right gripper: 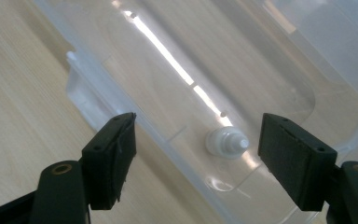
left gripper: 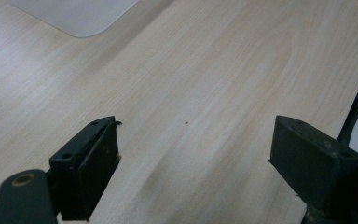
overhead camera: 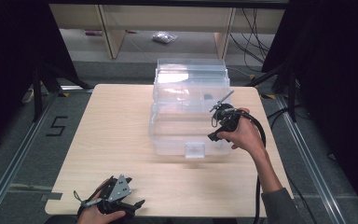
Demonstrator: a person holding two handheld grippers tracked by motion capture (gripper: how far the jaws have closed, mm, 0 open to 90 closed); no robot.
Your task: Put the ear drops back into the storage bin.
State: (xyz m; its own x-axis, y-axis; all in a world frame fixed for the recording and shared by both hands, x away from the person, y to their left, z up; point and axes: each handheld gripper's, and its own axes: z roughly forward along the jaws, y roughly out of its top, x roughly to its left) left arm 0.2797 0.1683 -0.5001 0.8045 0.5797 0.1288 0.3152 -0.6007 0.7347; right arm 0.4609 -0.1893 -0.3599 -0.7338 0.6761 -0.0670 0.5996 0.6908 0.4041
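A pale wooden worktop carried a clear plastic storage box with its lid swung up and back. The box stood toward the far middle of the worktop, its front latch tab facing the person. On the box floor, seen in the right gripper view, lay a small white plastic bottle on its side, its pointed cap toward the right.

The right hand-held gripper hung over the box's right front corner. Its jaws stood wide apart with nothing between them, and the little bottle lay below and beyond them. The left hand-held gripper rested at the near left edge of the worktop, well apart from the box, its jaws likewise spread wide and empty over bare wood.

The bottle looked light, hard and smooth, so it would probably roll or skid on the slick box floor if nudged. The best hold seemed to be across its round body, behind the cap, with the pads square on both sides. The box walls appeared thin and slightly flexible; the rim could be knocked on the way in.
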